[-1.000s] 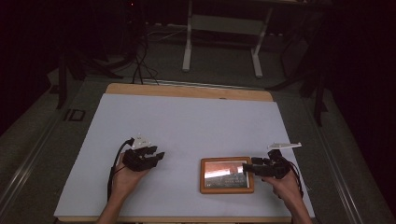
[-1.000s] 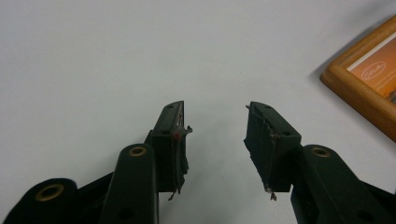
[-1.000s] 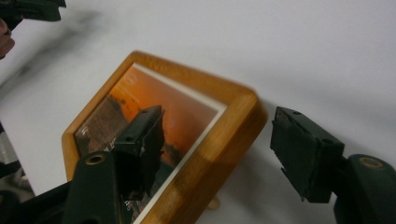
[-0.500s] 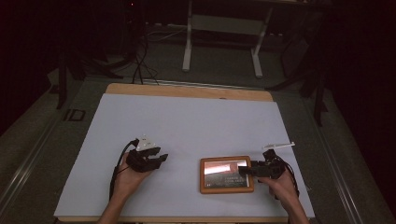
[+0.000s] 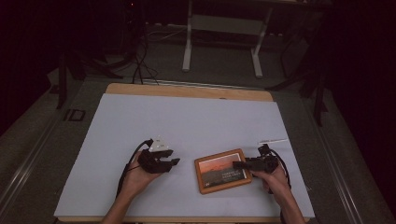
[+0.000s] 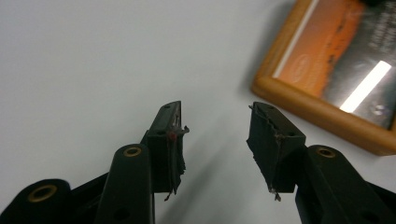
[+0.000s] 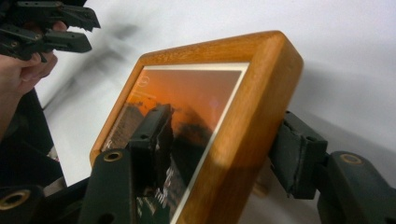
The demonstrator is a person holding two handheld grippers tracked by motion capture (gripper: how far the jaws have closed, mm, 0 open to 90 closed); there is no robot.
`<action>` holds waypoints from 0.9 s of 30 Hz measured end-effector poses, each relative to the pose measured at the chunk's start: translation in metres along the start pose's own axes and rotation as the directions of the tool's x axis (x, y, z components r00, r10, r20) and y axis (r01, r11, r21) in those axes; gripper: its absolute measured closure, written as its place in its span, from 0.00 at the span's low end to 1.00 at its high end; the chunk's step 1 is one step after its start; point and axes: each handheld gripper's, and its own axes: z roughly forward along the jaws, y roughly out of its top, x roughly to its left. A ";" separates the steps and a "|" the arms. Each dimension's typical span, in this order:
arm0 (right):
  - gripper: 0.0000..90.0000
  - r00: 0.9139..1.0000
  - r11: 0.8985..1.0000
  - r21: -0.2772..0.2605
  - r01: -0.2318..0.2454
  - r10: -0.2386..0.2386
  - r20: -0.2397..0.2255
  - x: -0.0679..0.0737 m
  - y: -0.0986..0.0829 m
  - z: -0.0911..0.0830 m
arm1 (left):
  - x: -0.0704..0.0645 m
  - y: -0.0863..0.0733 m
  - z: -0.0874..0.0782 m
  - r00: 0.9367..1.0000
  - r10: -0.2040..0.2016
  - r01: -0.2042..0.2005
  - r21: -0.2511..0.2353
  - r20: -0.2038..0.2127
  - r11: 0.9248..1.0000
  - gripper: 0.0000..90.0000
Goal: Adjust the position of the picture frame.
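The right gripper (image 7: 219,154) has its fingers set either side of the wooden picture frame (image 5: 223,170), one on the glass, one behind the edge, seemingly clamped. The left gripper (image 6: 215,140) waits nearby, fingers apart and empty, the frame just beyond them on the white tabletop (image 5: 187,121). With so narrow a hold, the frame may well pivot and slip free
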 end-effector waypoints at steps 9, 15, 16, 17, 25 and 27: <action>0.52 0.995 0.999 -0.011 -0.048 0.047 -0.086 -0.012 0.001 0.003 | -0.010 0.012 0.022 0.997 0.036 -0.038 0.031 0.064 0.999 0.61; 0.61 0.993 0.998 -0.054 -0.011 0.005 -0.116 0.000 0.010 0.000 | -0.016 0.022 0.024 0.995 0.066 -0.068 0.022 0.078 0.997 0.61; 0.62 0.993 0.998 -0.059 -0.004 -0.003 -0.118 0.004 0.012 0.000 | -0.016 0.022 0.024 0.995 0.066 -0.068 0.022 0.078 0.997 0.60; 0.62 0.993 0.998 -0.063 0.009 -0.016 -0.117 0.007 0.015 -0.001 | -0.016 0.024 0.023 0.995 0.071 -0.072 0.019 0.077 0.997 0.60; 0.65 0.989 0.992 -0.052 0.118 -0.122 -0.081 0.034 0.033 0.006 | -0.009 0.036 0.010 0.991 0.073 -0.069 -0.041 0.110 0.997 0.59; 0.66 0.985 0.989 -0.047 0.140 -0.144 -0.091 0.041 0.039 0.007 | -0.007 0.038 0.007 0.989 0.079 -0.073 -0.053 0.125 0.996 0.58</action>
